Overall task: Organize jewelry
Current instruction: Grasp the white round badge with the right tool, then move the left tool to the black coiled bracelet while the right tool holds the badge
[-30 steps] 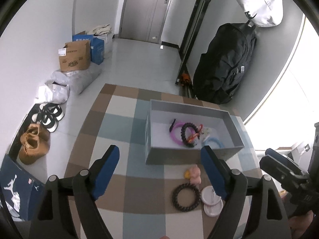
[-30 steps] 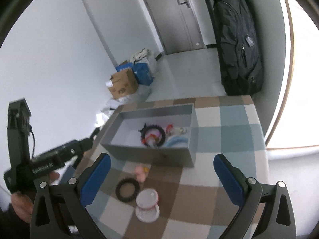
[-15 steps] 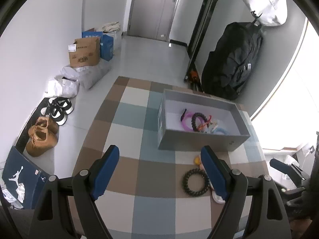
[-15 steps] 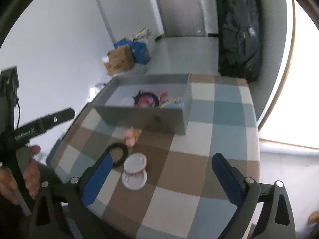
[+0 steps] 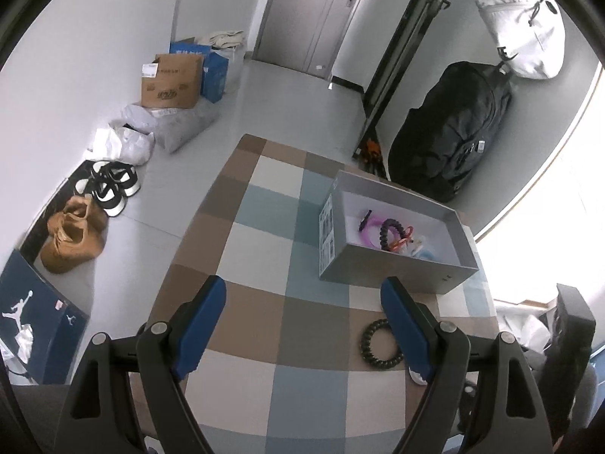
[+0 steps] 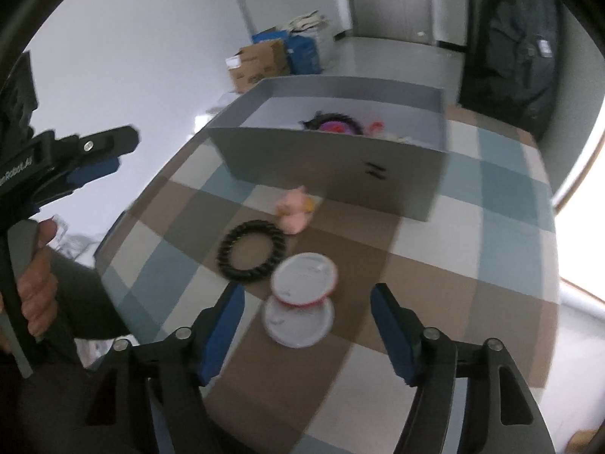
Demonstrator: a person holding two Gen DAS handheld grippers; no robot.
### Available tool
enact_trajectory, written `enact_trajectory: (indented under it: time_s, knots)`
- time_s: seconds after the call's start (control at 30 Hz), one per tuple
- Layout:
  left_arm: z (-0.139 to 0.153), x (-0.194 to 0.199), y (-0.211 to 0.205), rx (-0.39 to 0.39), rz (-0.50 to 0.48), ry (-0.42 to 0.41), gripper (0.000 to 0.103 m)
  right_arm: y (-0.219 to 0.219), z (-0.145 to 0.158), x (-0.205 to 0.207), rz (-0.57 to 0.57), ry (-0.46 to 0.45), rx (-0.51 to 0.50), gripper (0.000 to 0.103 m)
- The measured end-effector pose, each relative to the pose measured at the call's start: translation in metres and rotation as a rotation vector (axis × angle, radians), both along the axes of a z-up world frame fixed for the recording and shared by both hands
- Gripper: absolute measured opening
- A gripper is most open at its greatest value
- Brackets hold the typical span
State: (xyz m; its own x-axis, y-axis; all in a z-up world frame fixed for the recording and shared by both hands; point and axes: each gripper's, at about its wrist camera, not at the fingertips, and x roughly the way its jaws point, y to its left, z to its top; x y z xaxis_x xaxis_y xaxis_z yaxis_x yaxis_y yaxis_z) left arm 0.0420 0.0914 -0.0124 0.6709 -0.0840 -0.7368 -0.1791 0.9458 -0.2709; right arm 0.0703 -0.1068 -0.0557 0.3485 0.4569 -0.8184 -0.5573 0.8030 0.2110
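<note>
— Between my right gripper's [image 6: 306,321] blue pads, what lies on the checked cloth?

— Two round white lids with a red trim [image 6: 302,283], one overlapping the other. My right jaws are closing, yet neither pad touches them. Just beside the lids lies a black twisted ring-shaped hair tie [image 6: 250,251], and beyond it a small pink figure with a yellow spot [image 6: 294,213], all on the brown, blue and cream checked tablecloth [image 6: 472,272].

— And the box?

— An open grey cardboard box [image 6: 332,166] stands behind the pink figure. Inside I see a purple coil band [image 5: 372,229], a dark coil band [image 5: 387,230] and some orange and pale pieces, too tangled to tell apart.

— Your left gripper?

— My left gripper [image 5: 302,317] stands wide apart with nothing in it, above bare cloth; the black tie shows just beside its right finger [image 5: 402,319]. My left hand [image 6: 38,280] wraps its handle.

— Further out?

— Shoes [image 5: 73,236], a brown cardboard carton [image 5: 170,81] and a big black bag [image 5: 450,136] sit on the floor.
</note>
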Motion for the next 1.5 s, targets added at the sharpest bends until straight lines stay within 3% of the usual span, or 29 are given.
enact_trajectory:
  time_s: [0.2,0.3,0.5,0.7,1.03,1.1,1.5]
  knots:
    - [0.0,0.0,0.002,0.02,-0.022,-0.011,0.081,0.014,-0.007,0.001,0.014,-0.023,-0.066,0.054]
    - [-0.002,0.001,0.0,0.007,-0.043,0.01,0.081,0.022,-0.009,0.001,0.04,-0.034,-0.111,0.041]
    - [-0.007,0.003,-0.012,0.05,-0.09,0.03,0.081,0.034,-0.007,-0.005,0.072,-0.089,-0.184,0.041]
    - [-0.012,0.004,-0.014,0.051,-0.102,0.059,0.081,0.027,0.001,-0.001,0.051,-0.071,-0.142,0.041]
    - [-0.035,0.018,-0.021,-0.034,-0.153,0.193,0.081,0.002,0.017,0.005,-0.017,-0.046,-0.019,0.041]
    - [-0.039,0.021,-0.032,-0.052,-0.201,0.223,0.081,-0.003,0.022,0.004,-0.023,-0.053,-0.001,0.041]
    - [-0.051,0.025,-0.079,0.054,-0.282,0.303,0.08,-0.034,0.043,-0.001,-0.067,-0.097,0.075,0.041]
